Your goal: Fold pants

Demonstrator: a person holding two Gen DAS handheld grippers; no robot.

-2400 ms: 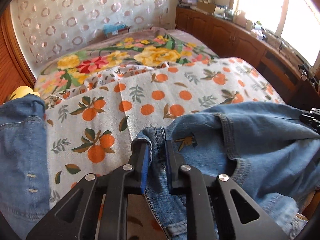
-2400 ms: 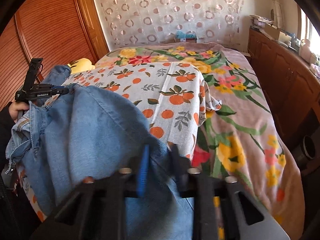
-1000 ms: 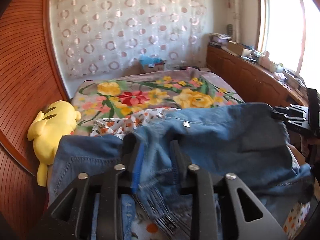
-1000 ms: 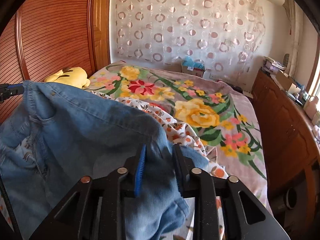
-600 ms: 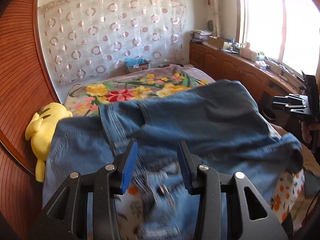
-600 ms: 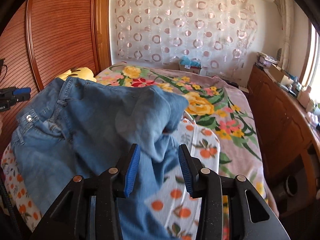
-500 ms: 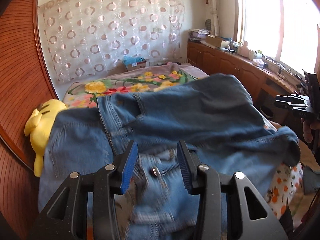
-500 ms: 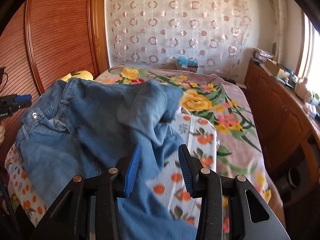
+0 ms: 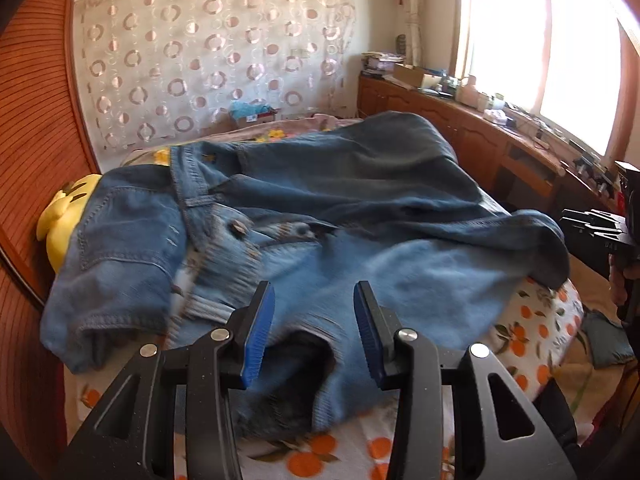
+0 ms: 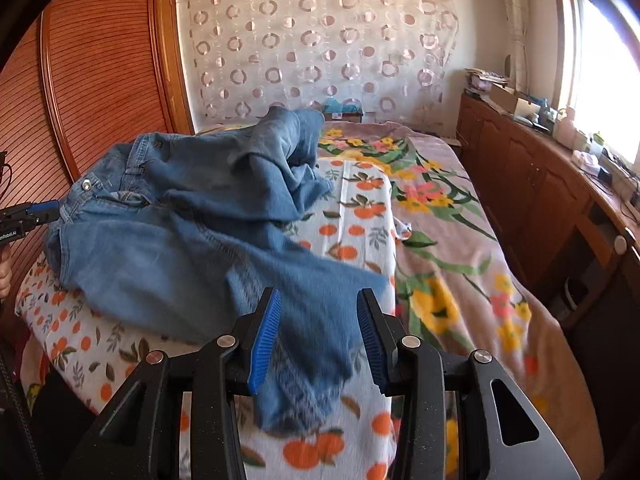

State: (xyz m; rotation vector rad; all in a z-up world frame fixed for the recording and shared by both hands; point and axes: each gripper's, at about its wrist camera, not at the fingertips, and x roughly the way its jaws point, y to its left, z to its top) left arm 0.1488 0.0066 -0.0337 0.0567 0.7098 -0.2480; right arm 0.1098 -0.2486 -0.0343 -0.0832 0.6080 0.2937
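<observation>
Both grippers are now releasing the jeans (image 9: 340, 208), which are settling rumpled on the bed (image 10: 440, 240).
Left gripper (image 9: 314, 332) and right gripper (image 10: 316, 332) are hovering at 6 o'clock, jaws wide, empty; folding is yet to begin.

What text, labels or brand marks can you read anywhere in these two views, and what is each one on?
"...nRobot.AI": white lettering on the left tongs, cut off by the left edge of the right wrist view.
Small white marking on the right tongs in the left wrist view: too small to read.
Button on the jeans: any stamping is too small to read.
Boxes on the wooden counter: printing is blurred.
</observation>
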